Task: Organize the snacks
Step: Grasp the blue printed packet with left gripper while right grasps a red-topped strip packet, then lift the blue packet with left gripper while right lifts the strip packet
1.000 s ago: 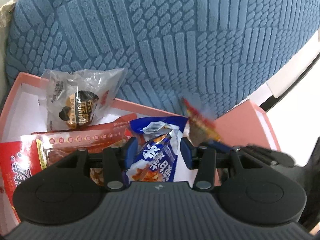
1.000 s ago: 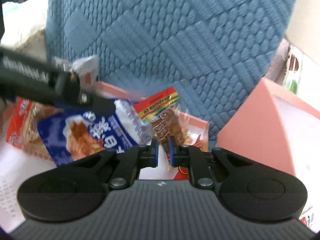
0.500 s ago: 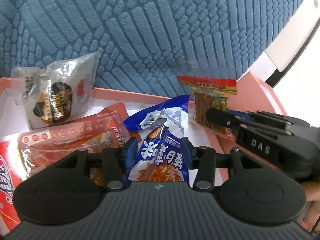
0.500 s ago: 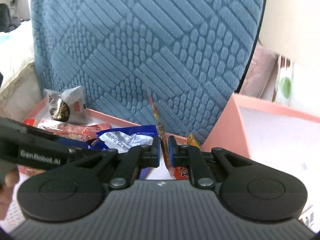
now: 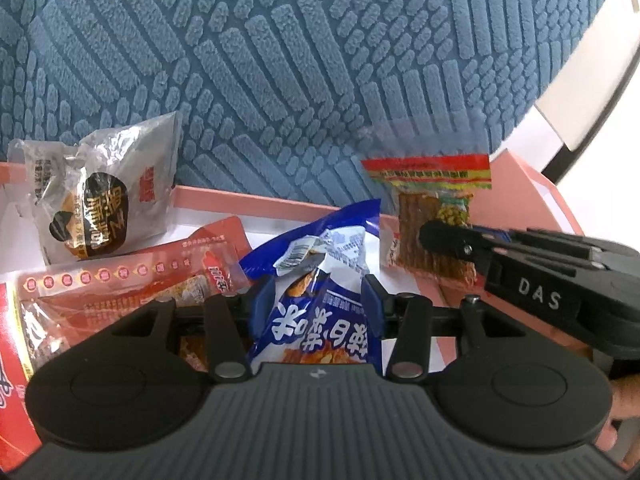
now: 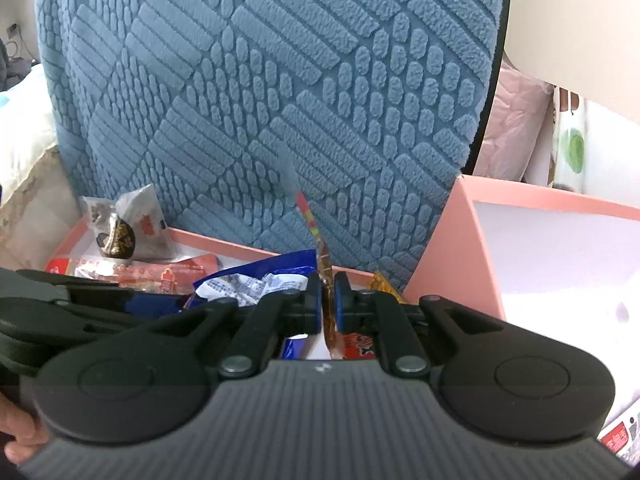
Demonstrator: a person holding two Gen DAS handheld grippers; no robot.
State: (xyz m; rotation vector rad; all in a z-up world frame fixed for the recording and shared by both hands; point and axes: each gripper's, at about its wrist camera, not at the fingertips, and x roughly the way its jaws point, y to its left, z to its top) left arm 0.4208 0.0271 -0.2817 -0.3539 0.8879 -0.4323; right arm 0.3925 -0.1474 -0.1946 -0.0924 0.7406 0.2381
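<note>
Blue quilted upholstery rises right behind the pink box (image 5: 280,200), where the snacks lie. Over its middle, the left hand-held gripper (image 5: 318,300) clamps a blue crinkled snack bag (image 5: 320,320) by its waist, likely lifting it out for sorting. Toward the box's right end, the right hand-held gripper (image 6: 328,300) pinches a clear red-topped packet of brown sticks (image 5: 432,220), dangling upright. A silver wrapped pastry (image 5: 100,200) leans at the box's back-left corner.
</note>
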